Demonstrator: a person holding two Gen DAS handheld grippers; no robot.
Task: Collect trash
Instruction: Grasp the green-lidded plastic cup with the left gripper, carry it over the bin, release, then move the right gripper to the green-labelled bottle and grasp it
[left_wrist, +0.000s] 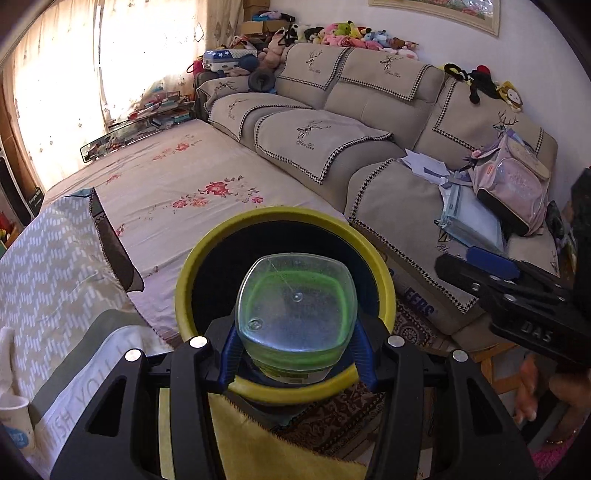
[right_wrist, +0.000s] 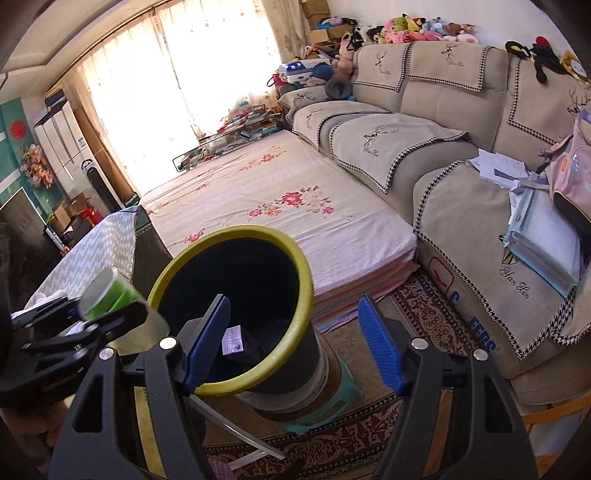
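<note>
I see the yellow-rimmed bin (right_wrist: 236, 314) on a stool. My left tool (left_wrist: 295, 350) is clamped on a green plastic cup (left_wrist: 295, 306), tilted down over the bin's mouth. My right tool (right_wrist: 291, 339) stands apart, empty, angled down beside it.

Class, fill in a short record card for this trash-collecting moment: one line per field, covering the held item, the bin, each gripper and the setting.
held item: clear plastic bottle with green label, seen bottom-first
bin: yellow-rimmed bin, dark inside, standing on the patterned rug
bin contents: a small pale box and dark items
left gripper: shut on the bottle, holding it over the bin's mouth
right gripper: open, nothing between the blue pads
setting: beige sofa beside a floral-sheeted mattress
</note>
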